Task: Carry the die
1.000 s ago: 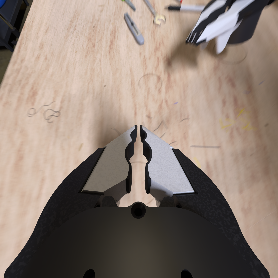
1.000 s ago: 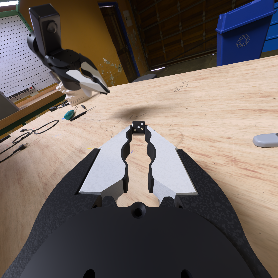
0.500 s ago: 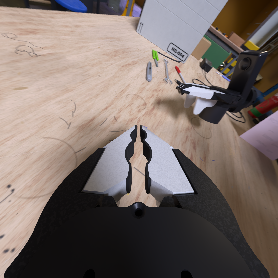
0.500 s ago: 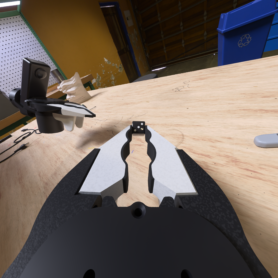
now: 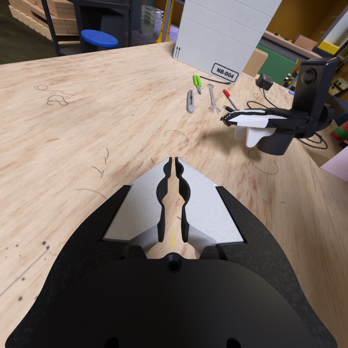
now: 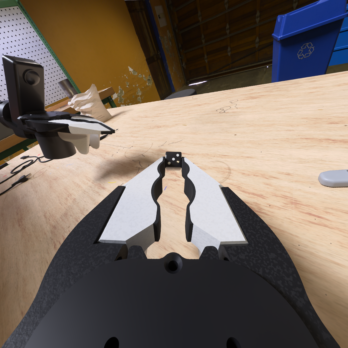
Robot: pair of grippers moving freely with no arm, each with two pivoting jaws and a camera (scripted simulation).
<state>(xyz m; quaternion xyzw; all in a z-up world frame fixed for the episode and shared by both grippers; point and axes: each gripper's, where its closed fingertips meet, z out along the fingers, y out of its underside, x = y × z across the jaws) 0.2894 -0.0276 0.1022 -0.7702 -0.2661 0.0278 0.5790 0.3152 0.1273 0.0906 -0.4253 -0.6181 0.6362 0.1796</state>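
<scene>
I see right gripper (image 6: 173, 162) clamped on black die (image 6: 173, 159) at its fingertips, above the plywood bench (image 6: 263, 150) | left gripper (image 5: 173, 160) nearly closed, empty | grey utility knife (image 6: 333, 178) to right gripper's right.

A workshop: a scuffed plywood bench (image 5: 94, 122) carries a wrench (image 5: 212, 98), green-handled pliers (image 5: 197, 82) and a utility knife (image 5: 190, 100); beyond the bench stand a pegboard wall (image 6: 20, 43), a blue recycling bin (image 6: 308, 39) and stacked timber (image 5: 37, 18)

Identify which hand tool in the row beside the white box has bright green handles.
The small pliers, farthest left beside the box; the utility knife is grey, the wrench bare metal.
</scene>
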